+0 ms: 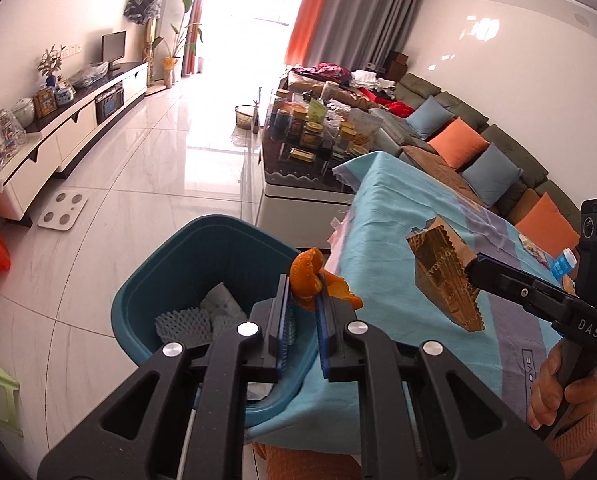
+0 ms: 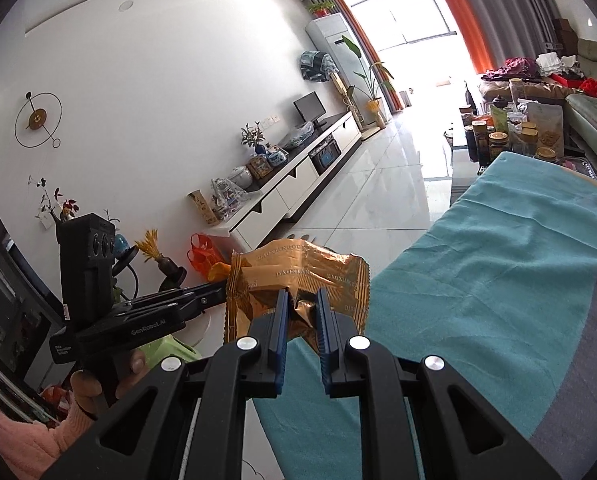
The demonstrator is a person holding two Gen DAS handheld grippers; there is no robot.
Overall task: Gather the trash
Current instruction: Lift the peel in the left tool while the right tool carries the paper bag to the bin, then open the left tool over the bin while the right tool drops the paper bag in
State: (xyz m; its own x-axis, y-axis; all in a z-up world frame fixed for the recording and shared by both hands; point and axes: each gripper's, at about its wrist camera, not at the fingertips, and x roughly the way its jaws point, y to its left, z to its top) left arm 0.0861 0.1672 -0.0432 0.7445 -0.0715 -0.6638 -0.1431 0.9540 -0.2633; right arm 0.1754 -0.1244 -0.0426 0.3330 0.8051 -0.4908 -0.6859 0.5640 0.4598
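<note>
A teal-and-grey cloth (image 1: 398,216) covers the table; a teal bin (image 1: 186,264) stands on the tiled floor (image 1: 138,184).

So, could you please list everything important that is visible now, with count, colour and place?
orange peel: one, orange, in left gripper above bin edge
snack wrapper: one, gold, in right gripper above table
bin: one, teal, on floor beside table, trash inside
tablecloth: one, turquoise and grey, on table
sofa cushions: several, orange and blue, on sofa
left gripper: one, black, shut on peel
right gripper: one, black, shut on wrapper
</note>
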